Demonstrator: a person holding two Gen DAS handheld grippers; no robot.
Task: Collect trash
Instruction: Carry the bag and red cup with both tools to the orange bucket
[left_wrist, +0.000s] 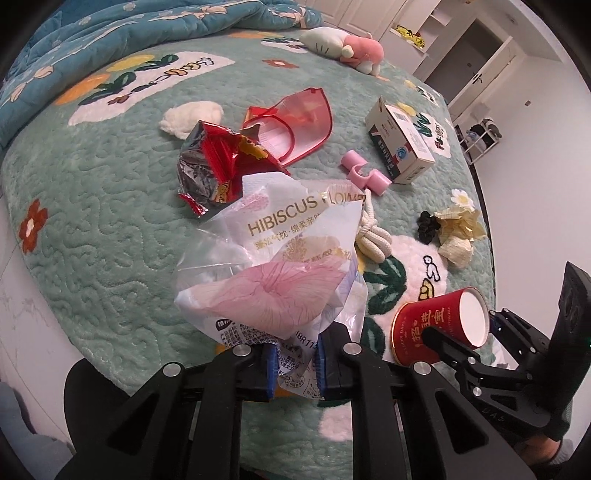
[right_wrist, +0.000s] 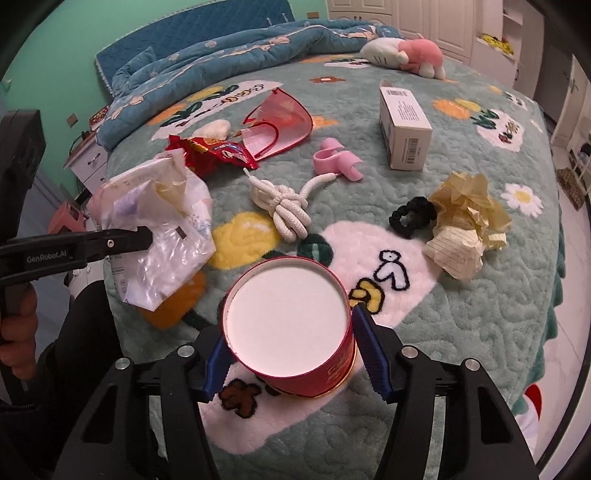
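The left tool (left_wrist: 293, 363) is clamped on the lower edge of a crumpled plastic wrapper (left_wrist: 273, 273), which stands up between its blue pads (left_wrist: 271, 373) and fans out ahead of it above the bed (left_wrist: 110, 229). In the right wrist view the same wrapper (right_wrist: 162, 229) hangs at the left, off the tip of the left tool (right_wrist: 146, 236).

The right tool (right_wrist: 291, 354) grips a red tub (right_wrist: 291, 325) across its sides, open white mouth facing the camera; both pads (right_wrist: 373, 354) press its wall. From the left wrist view the tub (left_wrist: 439, 325) sits to the right of the wrapper, held by the right tool (left_wrist: 458, 350).

Ahead of the left tool, just beyond the wrapper, lies a red foil bag (left_wrist: 218, 166), and past it a red mesh pouch (left_wrist: 295, 122) and a white wad (left_wrist: 192, 116). Ahead of the right tool lies a knotted white cord (right_wrist: 284, 206). Farther on are a pink clip (right_wrist: 338, 160) and a white box (right_wrist: 404, 125). Ahead and to its right, a black scrunchie (right_wrist: 412, 216) touches a heap of crumpled yellow paper (right_wrist: 467, 221). A plush toy (right_wrist: 406, 55) rests at the far side of the bed, near a blue quilt (right_wrist: 221, 51).
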